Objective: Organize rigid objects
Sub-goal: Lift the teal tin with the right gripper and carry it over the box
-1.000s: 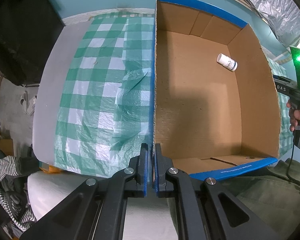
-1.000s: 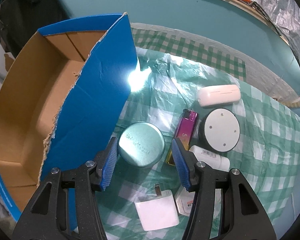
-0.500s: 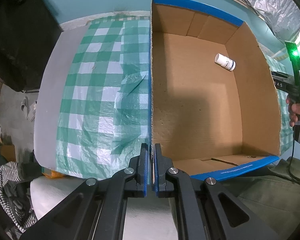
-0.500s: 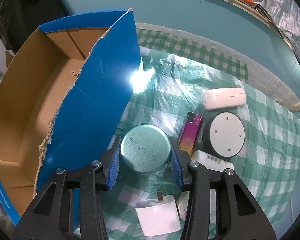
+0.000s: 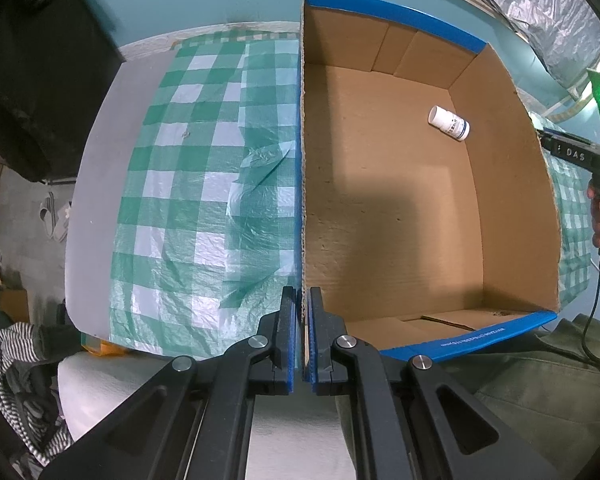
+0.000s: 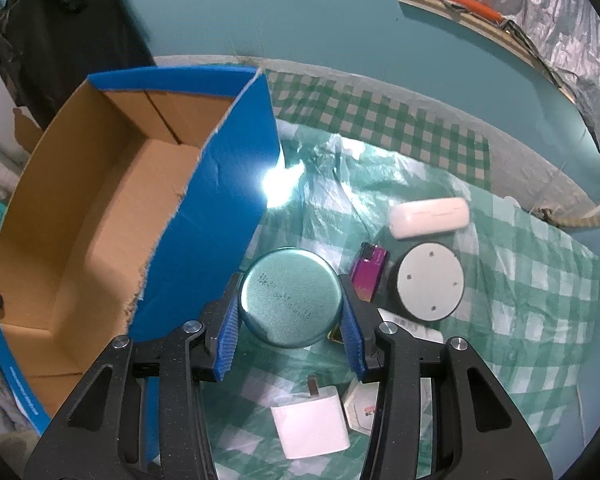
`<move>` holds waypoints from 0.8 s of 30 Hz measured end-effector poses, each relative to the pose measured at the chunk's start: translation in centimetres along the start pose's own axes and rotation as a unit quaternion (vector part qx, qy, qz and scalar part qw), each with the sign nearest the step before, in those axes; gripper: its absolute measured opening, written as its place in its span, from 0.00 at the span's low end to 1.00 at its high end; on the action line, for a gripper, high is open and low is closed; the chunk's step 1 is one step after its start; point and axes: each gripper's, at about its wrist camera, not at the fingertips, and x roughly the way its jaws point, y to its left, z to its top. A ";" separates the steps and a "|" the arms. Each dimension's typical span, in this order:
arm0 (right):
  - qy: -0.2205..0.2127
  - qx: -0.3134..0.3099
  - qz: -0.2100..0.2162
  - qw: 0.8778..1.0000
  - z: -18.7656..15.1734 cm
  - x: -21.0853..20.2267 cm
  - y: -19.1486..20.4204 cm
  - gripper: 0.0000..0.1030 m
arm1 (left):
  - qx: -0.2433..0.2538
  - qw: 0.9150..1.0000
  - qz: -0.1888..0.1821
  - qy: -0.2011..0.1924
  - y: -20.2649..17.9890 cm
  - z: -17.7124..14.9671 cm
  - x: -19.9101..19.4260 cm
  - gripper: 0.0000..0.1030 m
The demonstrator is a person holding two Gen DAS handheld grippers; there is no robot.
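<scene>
Left tool (image 5: 301, 340): pads pressed together on the near end of the left wall of the cardboard box (image 5: 512, 216).
Right tool (image 6: 288, 316): pinching the round teal tin (image 6: 290, 298) by its sides, just right of the box's blue outer wall.
In box: white pill bottle (image 5: 449, 123), lying far right.
On checked cloth (image 6: 532, 288), right of tin: purple lighter (image 6: 370, 276), round grey puck (image 6: 428, 282), white case (image 6: 428, 217); nearer: white charger (image 6: 310, 426).

A lived-in home room: checked tablecloth (image 5: 188, 184), slippers (image 5: 54, 216) on the floor, piled clothes (image 5: 16, 356).
</scene>
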 end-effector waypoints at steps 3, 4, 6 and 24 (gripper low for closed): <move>-0.007 0.002 -0.001 1.000 0.6 -0.8 0.0 0.43 | -0.001 1.000 -0.001 0.000 0.2 0.0 0.0 0.05; -0.009 0.003 0.001 1.000 0.8 -1.0 0.0 0.43 | 0.000 1.000 -0.001 0.000 0.2 0.0 0.0 0.05; -0.018 0.002 0.003 1.000 1.3 -1.7 0.1 0.43 | 0.000 1.000 -0.002 0.001 0.2 0.0 0.0 0.05; -0.079 -0.030 0.028 0.996 6.6 -6.6 3.1 0.43 | 0.003 1.000 -0.002 -0.001 0.1 0.1 -0.1 0.05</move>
